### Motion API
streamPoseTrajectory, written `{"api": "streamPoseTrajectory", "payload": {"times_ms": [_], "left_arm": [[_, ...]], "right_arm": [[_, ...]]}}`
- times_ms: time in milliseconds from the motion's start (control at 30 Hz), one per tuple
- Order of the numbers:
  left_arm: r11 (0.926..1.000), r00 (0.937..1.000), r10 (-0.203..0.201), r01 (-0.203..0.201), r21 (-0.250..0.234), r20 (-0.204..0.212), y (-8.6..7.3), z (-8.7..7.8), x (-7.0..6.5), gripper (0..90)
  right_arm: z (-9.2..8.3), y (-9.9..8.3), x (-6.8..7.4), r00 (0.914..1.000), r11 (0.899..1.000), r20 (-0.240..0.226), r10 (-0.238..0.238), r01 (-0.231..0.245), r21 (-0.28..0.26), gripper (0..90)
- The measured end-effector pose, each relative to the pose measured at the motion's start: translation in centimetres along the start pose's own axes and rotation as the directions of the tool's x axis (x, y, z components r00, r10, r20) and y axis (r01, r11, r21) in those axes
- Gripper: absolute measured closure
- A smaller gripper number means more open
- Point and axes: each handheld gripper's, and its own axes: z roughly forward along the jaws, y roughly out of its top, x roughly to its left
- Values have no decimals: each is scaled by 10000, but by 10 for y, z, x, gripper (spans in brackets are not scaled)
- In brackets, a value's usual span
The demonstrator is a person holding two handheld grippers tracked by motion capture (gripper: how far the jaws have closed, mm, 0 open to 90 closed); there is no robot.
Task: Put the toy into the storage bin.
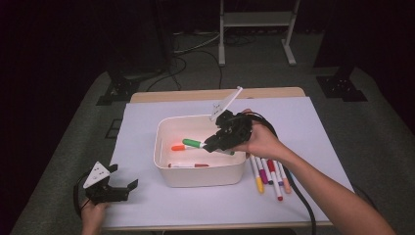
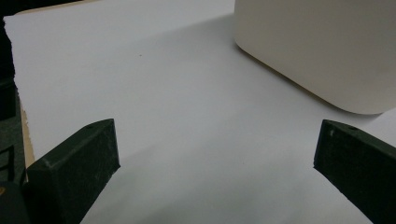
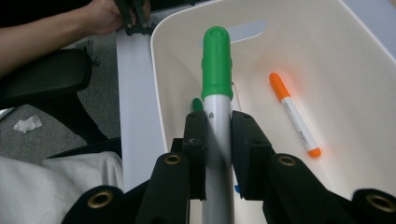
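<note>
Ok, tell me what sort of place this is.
Probably a lab or recording studio set up for manipulation work, not a home. A table under a plain white sheet stands amid dark surroundings, black stand bases and loose cables lie on the grey carpet, and a white metal frame stands behind.

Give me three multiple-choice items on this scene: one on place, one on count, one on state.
1. Where does the orange marker lie?
A in the bin
B on the floor
C in the left tool

2. How many markers lie right of the bin?
A none
B one
C several

3. The right tool is:
A open
B shut on the green marker
C resting on the table

Answers: 1 A, it rests on the bin's floor. 2 C, a row lies there. 3 B, its jaws clamp the barrel.
</note>
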Motion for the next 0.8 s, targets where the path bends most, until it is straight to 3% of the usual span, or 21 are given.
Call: {"api": "streamPoseTrajectory", "payload": {"times_ms": [200, 800], "left_arm": [[10000, 10000, 5, -5, -8, 9, 0, 0, 0, 0], [10000, 10000, -45, 45, -25, 45, 0, 0, 1, 0]], "right_arm": [[22, 5, -2, 9992, 9988, -256, -315, 324, 355, 757], [69, 12, -12, 9953, 9957, -882, -403, 474, 800, 756]]}}
